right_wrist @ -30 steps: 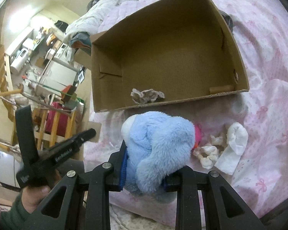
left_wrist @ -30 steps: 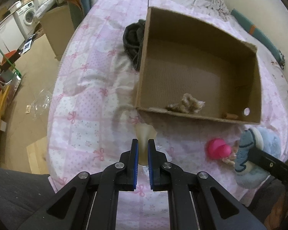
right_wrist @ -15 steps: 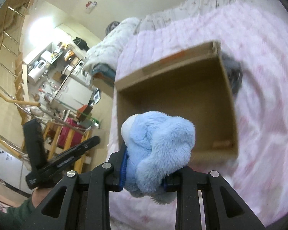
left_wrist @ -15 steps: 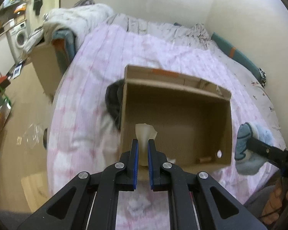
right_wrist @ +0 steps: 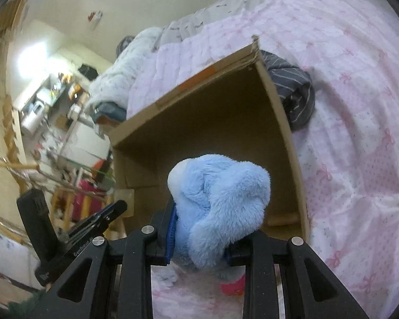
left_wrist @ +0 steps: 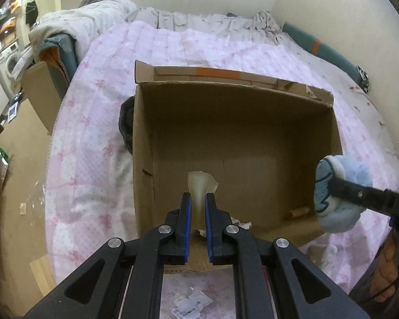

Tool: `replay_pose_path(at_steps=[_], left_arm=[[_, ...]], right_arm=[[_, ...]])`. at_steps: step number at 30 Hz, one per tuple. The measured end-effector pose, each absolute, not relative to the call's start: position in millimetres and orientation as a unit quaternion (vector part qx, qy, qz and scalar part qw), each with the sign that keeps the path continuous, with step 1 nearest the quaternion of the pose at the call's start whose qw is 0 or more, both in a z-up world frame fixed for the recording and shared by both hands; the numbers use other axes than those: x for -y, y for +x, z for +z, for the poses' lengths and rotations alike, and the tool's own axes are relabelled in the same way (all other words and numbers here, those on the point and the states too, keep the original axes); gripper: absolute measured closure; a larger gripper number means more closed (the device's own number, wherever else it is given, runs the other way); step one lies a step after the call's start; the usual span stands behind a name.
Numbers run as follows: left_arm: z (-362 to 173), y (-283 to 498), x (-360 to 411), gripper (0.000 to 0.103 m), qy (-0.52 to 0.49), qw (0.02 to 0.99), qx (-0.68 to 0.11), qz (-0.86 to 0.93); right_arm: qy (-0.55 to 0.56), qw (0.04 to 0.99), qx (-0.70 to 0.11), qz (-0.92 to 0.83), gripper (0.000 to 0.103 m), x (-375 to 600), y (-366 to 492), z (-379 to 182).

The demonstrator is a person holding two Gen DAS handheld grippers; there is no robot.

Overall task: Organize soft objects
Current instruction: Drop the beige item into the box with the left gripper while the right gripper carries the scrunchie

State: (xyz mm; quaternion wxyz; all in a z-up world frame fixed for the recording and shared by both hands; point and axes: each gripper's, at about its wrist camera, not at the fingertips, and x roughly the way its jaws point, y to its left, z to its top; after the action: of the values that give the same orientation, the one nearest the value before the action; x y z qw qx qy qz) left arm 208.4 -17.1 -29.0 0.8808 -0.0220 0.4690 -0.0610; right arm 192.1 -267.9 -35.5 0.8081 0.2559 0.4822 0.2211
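An open cardboard box (left_wrist: pixel 143 159) lies on the pink bed; it also shows in the right wrist view (right_wrist: pixel 292 138). My left gripper (left_wrist: pixel 198 199) is shut on a pale cream soft piece (left_wrist: pixel 200 186) and holds it above the box's near edge. My right gripper (right_wrist: pixel 199 228) is shut on a fluffy blue plush toy (right_wrist: pixel 220 199), held above the box's near right corner; the toy also shows in the left wrist view (left_wrist: pixel 337 194). A crumpled beige cloth (left_wrist: pixel 242 224) and a small brown roll (left_wrist: pixel 298 213) lie inside the box.
A dark striped garment (right_wrist: pixel 292 90) lies against the box's far left side, also in the left wrist view (left_wrist: pixel 126 125). A pink toy (right_wrist: pixel 234 287) and white scraps (left_wrist: pixel 191 303) lie on the bed in front of the box. The bed's left edge drops to the floor.
Both grippers have risen and moved forward over the box's near edge, each still holding its object. The blue plush has left the bed.
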Motion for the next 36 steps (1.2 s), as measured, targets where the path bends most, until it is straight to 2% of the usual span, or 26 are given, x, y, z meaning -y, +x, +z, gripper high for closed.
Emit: replay_pose_path(at_steps=[6, 25, 29, 31, 33, 35, 36], left_arm=[[-32, 216, 10, 0.094, -0.032, 0.881, -0.471, -0.045], [-33, 214, 8, 0.091, -0.023, 0.89, -0.455, -0.029], [-32, 214, 5, 0.081, -0.033, 0.888, -0.459, -0.02], [-29, 212, 6, 0.07, -0.032, 0.891, -0.453, -0.024], [-26, 210, 10, 0.04, -0.022, 0.896, -0.442, -0.025], [-22, 208, 12, 0.037, -0.013, 0.901, -0.432, -0.024], [-21, 207, 14, 0.037, -0.011, 0.902, -0.43, -0.028]], right_arm=[[0.199, 0.813, -0.498, 0.226, 0.073, 246, 198, -43], [0.126, 0.834, -0.49, 0.221, 0.073, 227, 189, -42], [0.125, 0.837, -0.488, 0.216, 0.073, 228, 189, -40], [0.124, 0.837, -0.49, 0.211, 0.072, 229, 189, -41], [0.125, 0.839, -0.488, 0.204, 0.068, 230, 190, -40], [0.126, 0.842, -0.484, 0.204, 0.066, 230, 190, -39], [0.125, 0.843, -0.483, 0.202, 0.055, 230, 190, -39]])
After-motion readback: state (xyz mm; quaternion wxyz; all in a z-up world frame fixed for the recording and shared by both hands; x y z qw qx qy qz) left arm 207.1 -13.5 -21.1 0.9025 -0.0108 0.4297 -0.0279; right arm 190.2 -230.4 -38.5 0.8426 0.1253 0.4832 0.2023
